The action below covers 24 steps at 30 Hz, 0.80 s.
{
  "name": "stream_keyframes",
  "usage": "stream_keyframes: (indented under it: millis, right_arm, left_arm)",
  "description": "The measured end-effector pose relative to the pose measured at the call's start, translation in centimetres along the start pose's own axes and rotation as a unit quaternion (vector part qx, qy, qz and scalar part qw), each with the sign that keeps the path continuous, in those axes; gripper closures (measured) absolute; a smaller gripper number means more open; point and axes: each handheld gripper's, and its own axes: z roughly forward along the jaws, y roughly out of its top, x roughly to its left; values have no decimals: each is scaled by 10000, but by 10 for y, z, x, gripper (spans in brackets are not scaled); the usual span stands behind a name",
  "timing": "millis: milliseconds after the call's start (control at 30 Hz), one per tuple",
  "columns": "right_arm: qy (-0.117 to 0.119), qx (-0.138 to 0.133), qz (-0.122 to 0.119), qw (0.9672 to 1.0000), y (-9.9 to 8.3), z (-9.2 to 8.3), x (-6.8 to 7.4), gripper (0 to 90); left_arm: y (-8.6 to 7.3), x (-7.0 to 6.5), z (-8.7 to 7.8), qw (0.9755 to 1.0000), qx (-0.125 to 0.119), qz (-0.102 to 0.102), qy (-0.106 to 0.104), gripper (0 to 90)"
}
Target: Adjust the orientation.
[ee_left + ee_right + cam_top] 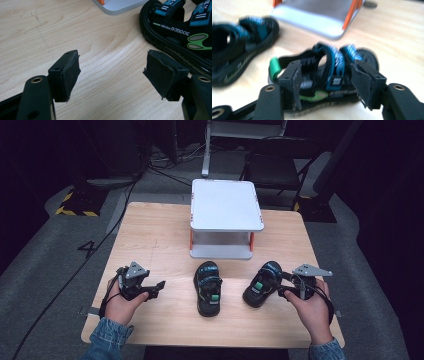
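1. High view: we see a wooden table (150, 235) with a white two-tier stand (226, 205) on orange posts at twelve o'clock, close to the far edge.
2. Two black sandals with teal straps and green tabs lie in front of the stand. The middle sandal (208, 288) sits at about six o'clock from the stand, its toe toward the stand. The right sandal (262, 284) lies at about four o'clock from the stand, tilted, apart from the middle one.
3. Our left hand (120, 302) holds the left gripper (159, 286) at nine o'clock from the middle sandal, well clear of it, its tips aimed toward that shoe.
4. Left gripper view: the jaws stand wide apart with bare wood between them; nothing is held. The middle sandal (180, 35) lies at two o'clock beyond the right jaw, and the stand's base corner (117, 6) is at twelve.
5. Our right hand (312, 307) holds the right gripper (281, 287) against the right sandal's outer side.
6. Right gripper view: this picture is blurred, but the jaws seem parted on either side of the right sandal (324, 72), straddling its straps; we cannot tell whether the pads touch it. The other sandal (239, 45) is at ten o'clock, the stand (317, 17) at twelve.
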Motion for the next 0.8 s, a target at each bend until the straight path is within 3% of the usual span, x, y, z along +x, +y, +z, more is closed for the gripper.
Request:
stream_keyframes:
  millis: [67,267,300,567,800]
  right_arm:
    - [-14,-150,51,9999,5,4,-1,395]
    - [-3,-169,123,9998,13,14,0,371]
    - [35,1,124,9999,13,22,0,358]
    - [-53,384,68,9992,7,38,-1,349]
    - [-3,674,38,9977,0,48,-6,433]
  left_arm:
    - [0,-1,2,10000,33,32,-19,278]
    - [-1,-2,3,10000,68,45,-22,278]
    - [-1,-1,3,10000,41,18,-17,278]
    - [-2,0,3,10000,56,16,33,278]
    - [-4,-1,3,9999,117,79,22,278]
